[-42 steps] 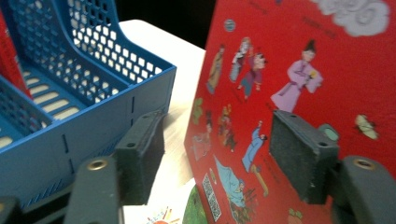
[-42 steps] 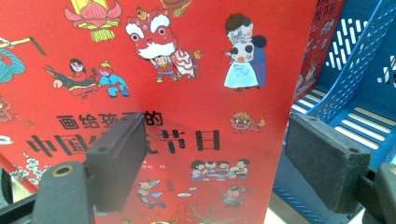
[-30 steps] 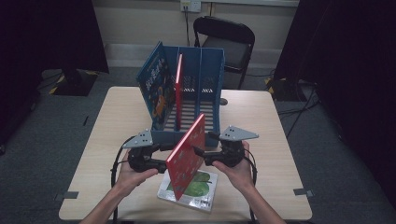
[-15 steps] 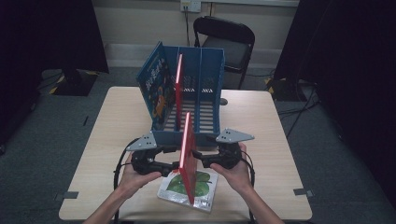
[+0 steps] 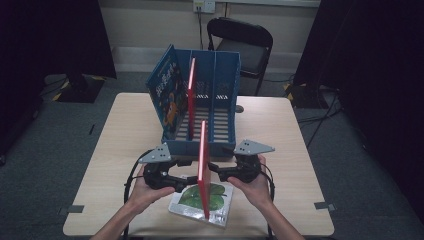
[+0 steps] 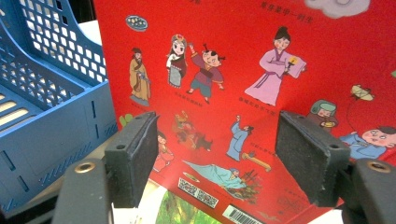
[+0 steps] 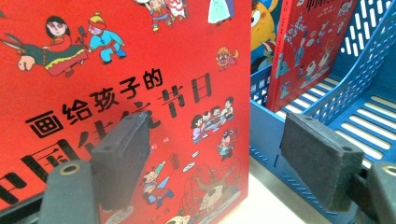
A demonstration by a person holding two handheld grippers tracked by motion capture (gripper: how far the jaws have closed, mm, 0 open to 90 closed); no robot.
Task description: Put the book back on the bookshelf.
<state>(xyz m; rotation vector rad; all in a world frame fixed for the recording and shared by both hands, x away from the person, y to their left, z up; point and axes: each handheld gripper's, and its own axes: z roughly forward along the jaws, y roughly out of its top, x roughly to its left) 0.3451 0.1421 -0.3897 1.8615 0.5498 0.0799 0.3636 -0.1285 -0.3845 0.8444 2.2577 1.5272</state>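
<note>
Between my grippers, I am steadying the red book (image 5: 202, 167) upright over the green book (image 5: 200, 202); left gripper (image 6: 217, 163) and right gripper (image 7: 224, 161) are gaping, clamping nothing. I am advising aligning its edge with the rack (image 5: 222, 117) slot beyond.

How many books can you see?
4: a red book standing on edge between the two tools, a green book lying flat under it, another red book upright in the blue rack, and a blue book leaning at the rack's left side. More could be hidden.
</note>
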